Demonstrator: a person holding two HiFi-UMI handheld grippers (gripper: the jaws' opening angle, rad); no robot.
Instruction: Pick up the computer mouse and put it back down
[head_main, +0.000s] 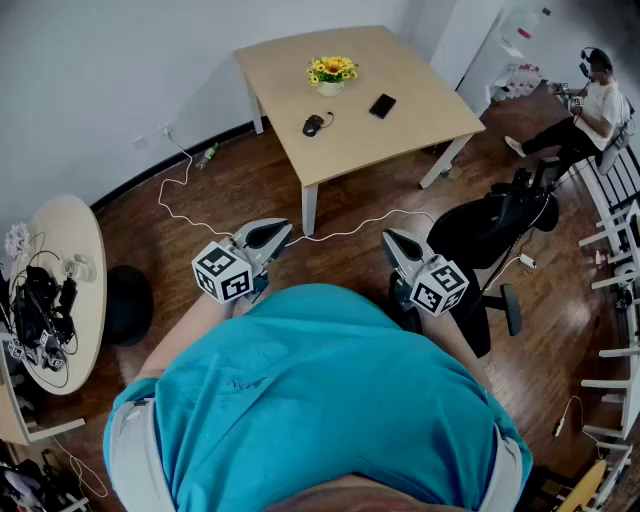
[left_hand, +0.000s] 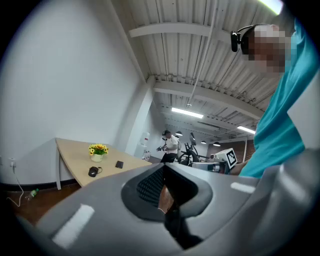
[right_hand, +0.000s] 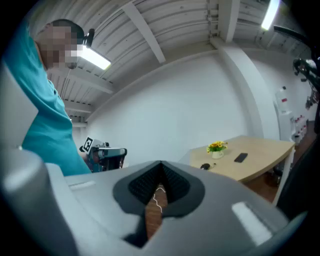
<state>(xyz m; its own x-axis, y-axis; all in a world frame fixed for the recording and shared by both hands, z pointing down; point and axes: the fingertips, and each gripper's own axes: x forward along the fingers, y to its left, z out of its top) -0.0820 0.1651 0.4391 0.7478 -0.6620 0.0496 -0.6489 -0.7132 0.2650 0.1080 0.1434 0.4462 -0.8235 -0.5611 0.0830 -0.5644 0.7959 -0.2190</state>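
**Holding both grippers closed and empty, well short of the mouse**

Starting close in: the person in the teal shirt has both tools tucked up just in front of the body, pointing level across the room. The left gripper (head_main: 283, 231) has its jaws pressed together with nothing between them; its own view shows only a sliver of wooden floor below the meeting tips. Same story for the right gripper (head_main: 389, 239): jaws together, empty, and through the slot below the tips you catch the floor and a white cable (head_main: 350, 230) snaking across it.

Moving out, that cable runs over the floor between the grippers and the table (head_main: 400, 135). An office chair (head_main: 490, 230) stands off to the right.

Now the table, well apart from both grippers. The computer mouse (head_main: 313, 125) lies flat on it near the front left corner, untouched, ahead of the left gripper and a little to its right. Its cord curls off its upper-right end, so the long axis seems to run from the near-left up toward the phone (head_main: 382, 105); it is too small to be sure. Just beyond the mouse sits a pot of yellow flowers (head_main: 331, 74).

Far right, another person (head_main: 590, 110) is seated.
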